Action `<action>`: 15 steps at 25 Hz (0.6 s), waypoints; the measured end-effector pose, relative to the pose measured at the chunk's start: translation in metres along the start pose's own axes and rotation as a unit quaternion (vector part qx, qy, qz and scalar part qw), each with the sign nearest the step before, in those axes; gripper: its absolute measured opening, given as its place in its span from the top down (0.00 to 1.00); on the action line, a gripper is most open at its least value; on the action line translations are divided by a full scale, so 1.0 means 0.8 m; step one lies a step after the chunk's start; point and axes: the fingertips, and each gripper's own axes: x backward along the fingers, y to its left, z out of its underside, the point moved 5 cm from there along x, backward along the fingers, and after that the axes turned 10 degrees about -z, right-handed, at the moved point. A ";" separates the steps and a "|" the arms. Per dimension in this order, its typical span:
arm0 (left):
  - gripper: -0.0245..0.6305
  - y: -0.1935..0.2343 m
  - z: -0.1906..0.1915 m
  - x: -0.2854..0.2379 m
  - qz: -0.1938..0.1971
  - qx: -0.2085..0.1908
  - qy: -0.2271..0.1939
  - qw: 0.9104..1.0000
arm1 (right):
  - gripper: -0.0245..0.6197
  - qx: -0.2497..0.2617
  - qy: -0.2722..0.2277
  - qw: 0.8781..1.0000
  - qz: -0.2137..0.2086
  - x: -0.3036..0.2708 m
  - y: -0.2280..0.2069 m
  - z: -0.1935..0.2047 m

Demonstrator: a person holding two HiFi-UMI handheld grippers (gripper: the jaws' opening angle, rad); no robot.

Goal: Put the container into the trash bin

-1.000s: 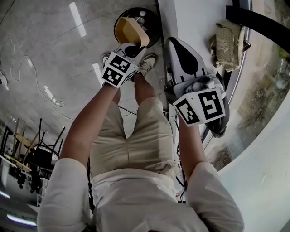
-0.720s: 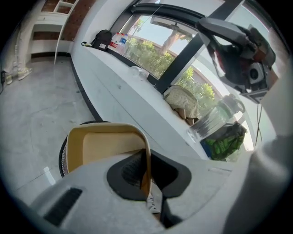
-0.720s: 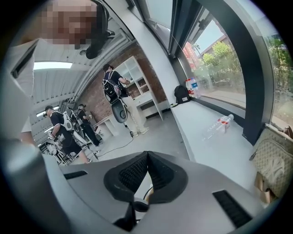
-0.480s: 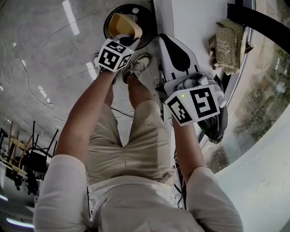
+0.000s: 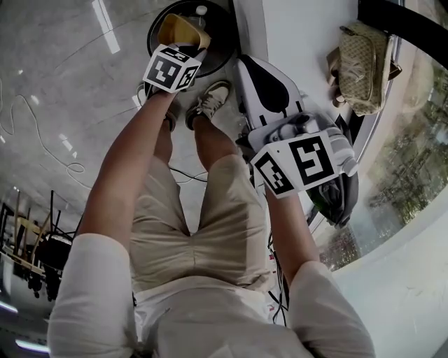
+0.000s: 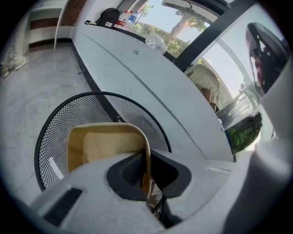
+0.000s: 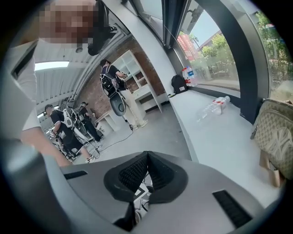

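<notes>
Tan container (image 6: pixel 103 146) is clamped by its wall in the left hand-held gripper (image 6: pixel 145 176) over the trash bin (image 6: pixel 57 119).

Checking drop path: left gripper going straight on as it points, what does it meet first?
Probably the mesh inside the black wire trash bin, beyond the tan plastic container that the left gripper is shut on; depth unclear.

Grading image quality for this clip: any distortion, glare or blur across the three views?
Head view: strong fisheye bending, light streaks glaring on the glossy floor, otherwise sharp. Left gripper view: dark round vignette, washed-out sky, container and trash bin crisp. Right gripper view: same vignette, bright window, mosaic patch upper left.
</notes>
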 end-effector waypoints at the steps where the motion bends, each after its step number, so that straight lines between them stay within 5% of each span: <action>1: 0.93 0.001 0.000 -0.003 -0.001 -0.004 0.004 1.000 | 0.96 0.000 0.002 1.000 -0.002 0.000 0.000 0.002; 8: 0.93 0.010 0.000 -0.026 -0.002 0.009 0.022 1.000 | 0.96 -0.002 0.007 1.000 -0.008 -0.005 -0.001 0.011; 15: 0.93 0.023 -0.002 -0.053 0.008 -0.068 0.079 0.995 | 0.96 -0.008 0.008 1.000 0.001 -0.007 -0.012 0.022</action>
